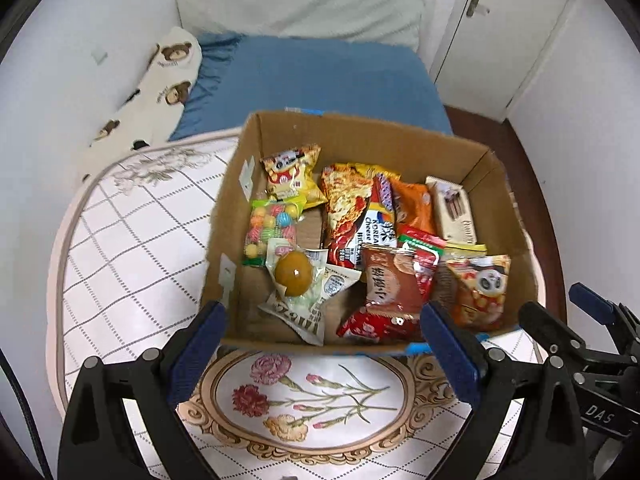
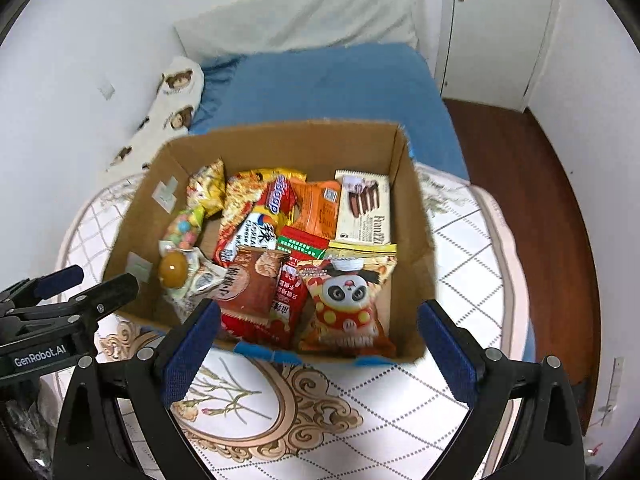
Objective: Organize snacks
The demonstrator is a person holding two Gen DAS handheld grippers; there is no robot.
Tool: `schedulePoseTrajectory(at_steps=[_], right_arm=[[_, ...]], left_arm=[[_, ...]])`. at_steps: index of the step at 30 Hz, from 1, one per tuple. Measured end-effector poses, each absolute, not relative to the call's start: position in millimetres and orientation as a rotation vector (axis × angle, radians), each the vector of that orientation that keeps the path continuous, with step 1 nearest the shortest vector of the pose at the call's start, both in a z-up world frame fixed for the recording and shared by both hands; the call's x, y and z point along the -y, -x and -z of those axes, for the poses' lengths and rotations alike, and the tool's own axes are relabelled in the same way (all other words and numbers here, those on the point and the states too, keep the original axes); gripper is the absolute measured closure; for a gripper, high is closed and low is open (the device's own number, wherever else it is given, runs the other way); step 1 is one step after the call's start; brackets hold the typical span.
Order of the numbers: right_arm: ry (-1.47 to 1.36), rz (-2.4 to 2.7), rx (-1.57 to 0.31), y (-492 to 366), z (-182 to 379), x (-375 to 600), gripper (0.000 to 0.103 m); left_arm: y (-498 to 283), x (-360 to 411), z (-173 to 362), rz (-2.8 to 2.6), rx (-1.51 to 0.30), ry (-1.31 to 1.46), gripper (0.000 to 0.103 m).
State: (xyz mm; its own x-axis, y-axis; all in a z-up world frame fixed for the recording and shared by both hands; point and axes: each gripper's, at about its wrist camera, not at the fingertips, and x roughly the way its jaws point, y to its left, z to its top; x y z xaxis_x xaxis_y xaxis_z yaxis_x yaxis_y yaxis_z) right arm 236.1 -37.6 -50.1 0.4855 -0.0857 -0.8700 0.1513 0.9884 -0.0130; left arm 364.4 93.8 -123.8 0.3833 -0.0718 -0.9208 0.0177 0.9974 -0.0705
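Brown cardboard forms the box (image 1: 400, 140) set on the floral tablecloth (image 1: 132, 240), and the snacks are packed inside it. The left gripper (image 1: 322, 328) and right gripper (image 2: 318, 330) are both held wide apart, nothing between the pads (each hovers at the near wall). The panda packet (image 2: 348, 304) is shown fully only in the right view; the candy-ball bag (image 1: 270, 226) is seen clearly only in the left.

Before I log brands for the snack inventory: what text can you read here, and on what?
"GenRobot.AI": left gripper body.
"DAS": right gripper body.
"KOREAN Cheese": red noodle pack.
"Famzzi", roughly: white wafer box.
Chinese characters on the brown biscuit pack and the other wrappers: too blurred.
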Motion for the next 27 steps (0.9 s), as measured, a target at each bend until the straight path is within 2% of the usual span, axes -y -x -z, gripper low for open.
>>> schedulePoseTrajectory(at_steps=[10, 27], right_arm=[[-0.036, 0.144, -0.889, -148.1, -19.3, 15.1, 0.001], [-0.009, 0.150, -0.715, -25.5, -91.3, -17.7, 0.001]], left_arm=[[-289.6, -86.5, 62.0, 0.051, -1.013, 0.011, 0.004], [-182.4, -87.7, -10.5, 0.049, -0.854, -0.017, 0.004]])
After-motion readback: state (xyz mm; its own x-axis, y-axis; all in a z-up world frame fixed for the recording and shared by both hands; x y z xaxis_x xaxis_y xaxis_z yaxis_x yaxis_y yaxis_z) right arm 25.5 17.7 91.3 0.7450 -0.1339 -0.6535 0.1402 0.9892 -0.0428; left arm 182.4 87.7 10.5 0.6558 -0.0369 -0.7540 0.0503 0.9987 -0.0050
